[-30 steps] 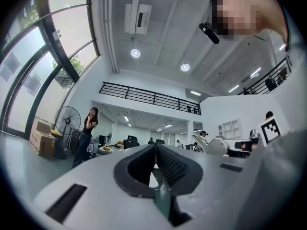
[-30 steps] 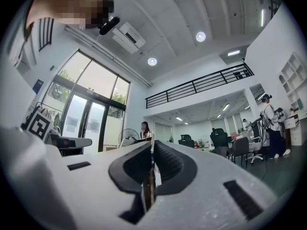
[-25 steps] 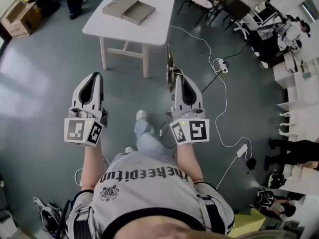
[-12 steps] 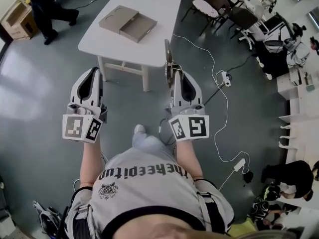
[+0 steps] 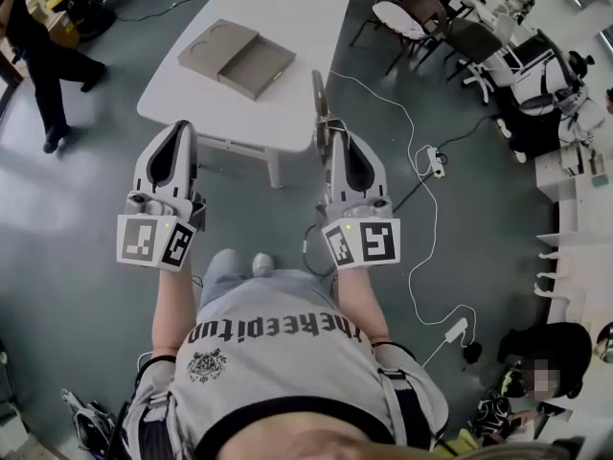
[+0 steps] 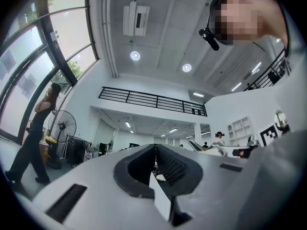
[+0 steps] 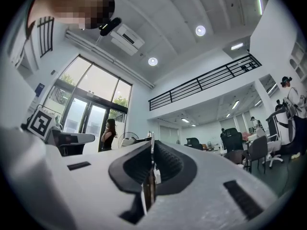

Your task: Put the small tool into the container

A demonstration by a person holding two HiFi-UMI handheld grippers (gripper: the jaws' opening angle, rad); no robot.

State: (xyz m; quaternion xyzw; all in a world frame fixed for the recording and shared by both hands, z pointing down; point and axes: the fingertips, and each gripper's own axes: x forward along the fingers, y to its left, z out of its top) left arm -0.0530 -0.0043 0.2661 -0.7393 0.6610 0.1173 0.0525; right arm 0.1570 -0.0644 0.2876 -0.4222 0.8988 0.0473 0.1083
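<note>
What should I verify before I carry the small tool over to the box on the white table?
1. Grip on the small tool: ok. The right gripper is shut on it, and its thin end sticks out ahead.
2. Tan box open: ok. It lies open on the white table.
3. Inside of the box free: cannot tell. It is too small in the head view.
4. Box within reach: not ok. Both grippers are at the near edge of the table, and the box lies further in.
5. Left gripper free: ok. Its jaws are together with nothing between them.
</note>
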